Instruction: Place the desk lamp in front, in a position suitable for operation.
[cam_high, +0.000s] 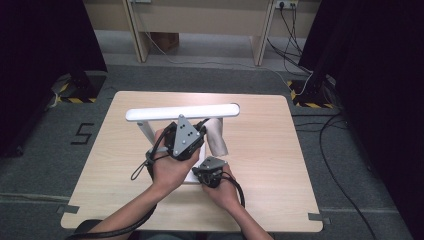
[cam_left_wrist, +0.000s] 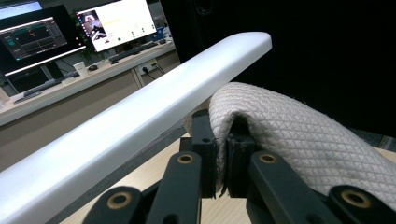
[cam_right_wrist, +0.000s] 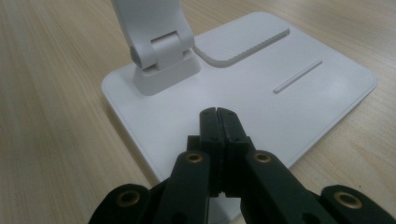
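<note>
A white desk lamp stands on the table, its long light bar (cam_high: 182, 112) level above its flat base (cam_high: 193, 176). My left gripper (cam_high: 197, 131) is shut on a whitish quilted cloth (cam_high: 216, 136) just under the bar. In the left gripper view a fold of the cloth (cam_left_wrist: 299, 135) is pinched between the jaws (cam_left_wrist: 222, 128), right beside the bar (cam_left_wrist: 154, 107). My right gripper (cam_high: 204, 168) is shut with nothing in it. Its tips (cam_right_wrist: 217, 114) rest on the lamp base (cam_right_wrist: 289, 107), in front of the arm's hinge (cam_right_wrist: 163, 51).
The wooden table (cam_high: 260, 150) has bare room to the right and front of the lamp. Cables run over the grey floor (cam_high: 330, 145) at the right. Dark curtains flank both sides. A desk with monitors (cam_left_wrist: 116, 23) stands far off behind the bar.
</note>
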